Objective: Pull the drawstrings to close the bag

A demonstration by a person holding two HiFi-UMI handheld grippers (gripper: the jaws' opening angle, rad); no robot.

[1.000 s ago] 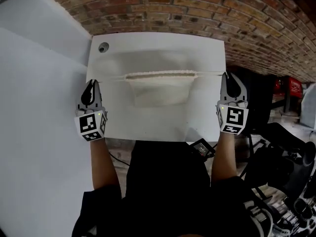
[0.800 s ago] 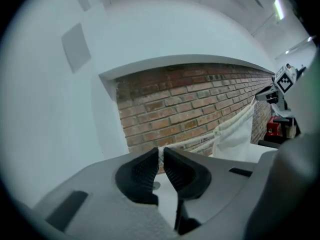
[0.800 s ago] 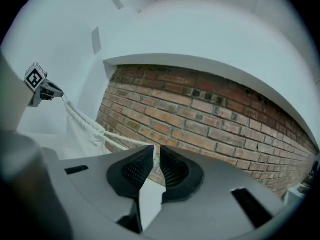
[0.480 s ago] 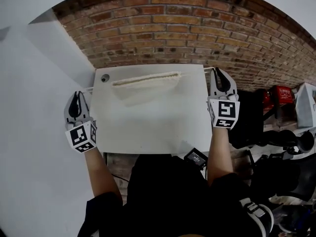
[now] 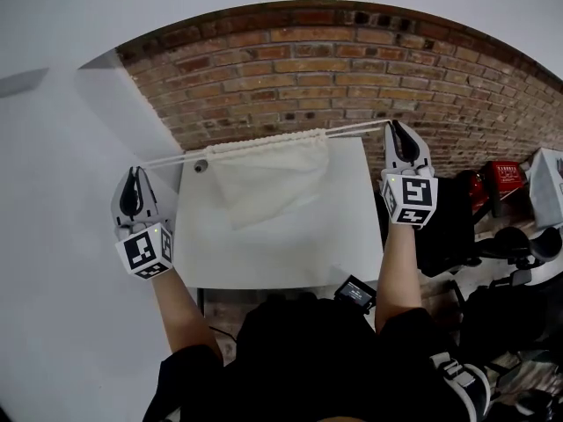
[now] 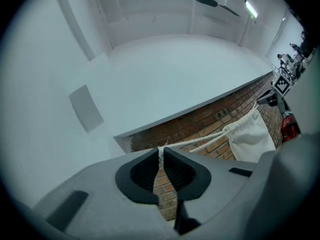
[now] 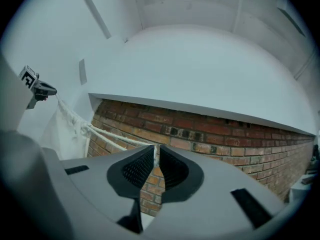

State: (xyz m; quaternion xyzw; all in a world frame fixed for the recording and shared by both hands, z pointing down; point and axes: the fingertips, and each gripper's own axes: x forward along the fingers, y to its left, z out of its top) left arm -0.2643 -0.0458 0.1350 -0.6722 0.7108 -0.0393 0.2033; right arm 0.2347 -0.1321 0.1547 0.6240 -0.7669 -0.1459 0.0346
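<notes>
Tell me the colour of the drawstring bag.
Cream white; the bag shows best in the head view.

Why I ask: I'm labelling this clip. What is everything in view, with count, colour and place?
bag: one, cream, hanging from the drawstrings between the grippers.
drawstrings: two per side, white, taut from bag mouth to each gripper.
table: one, white, below the bag.
brick wall: one, red-brown, behind the table.
black device: one, at the table's near edge.
left gripper: grey and black, shut on the drawstrings.
right gripper: same colours, shut on the drawstrings.
</notes>
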